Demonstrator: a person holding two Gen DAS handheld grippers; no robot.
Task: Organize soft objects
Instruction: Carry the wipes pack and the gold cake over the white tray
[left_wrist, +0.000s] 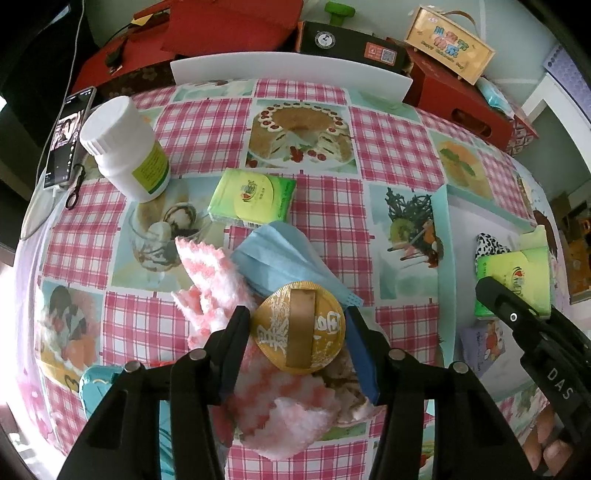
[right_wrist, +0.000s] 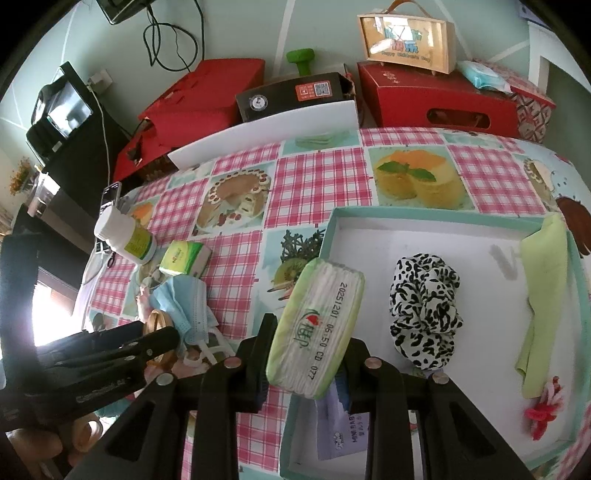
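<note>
Right gripper (right_wrist: 306, 354) clamped on a green tissue pack (right_wrist: 316, 326), held tilted above the near-left corner of the teal-edged tray (right_wrist: 332, 229); printed date code faces the camera. Inside the tray: leopard-print scrunchie (right_wrist: 424, 310) mid-floor, pale green cloth (right_wrist: 543, 295) along the right wall, a red and pink yarn piece (right_wrist: 543, 410) near the cloth's lower end, and a small purple packet (right_wrist: 340, 428) under the held pack. Left gripper (left_wrist: 297, 328) closed on a round gold tin (left_wrist: 299, 326), fingers pressing its two sides, hanging over the pink fuzzy sock (left_wrist: 218, 291). Blue face mask (left_wrist: 284, 258) lies just beyond the tin, touching the sock. A second green tissue pack (left_wrist: 253, 199) rests on the checked tablecloth (left_wrist: 391, 144) just past the mask, white pill bottle (left_wrist: 125, 151) to its left, phone (left_wrist: 68, 136) at the table's left edge. Red boxes (right_wrist: 439, 99) stacked behind the table
</note>
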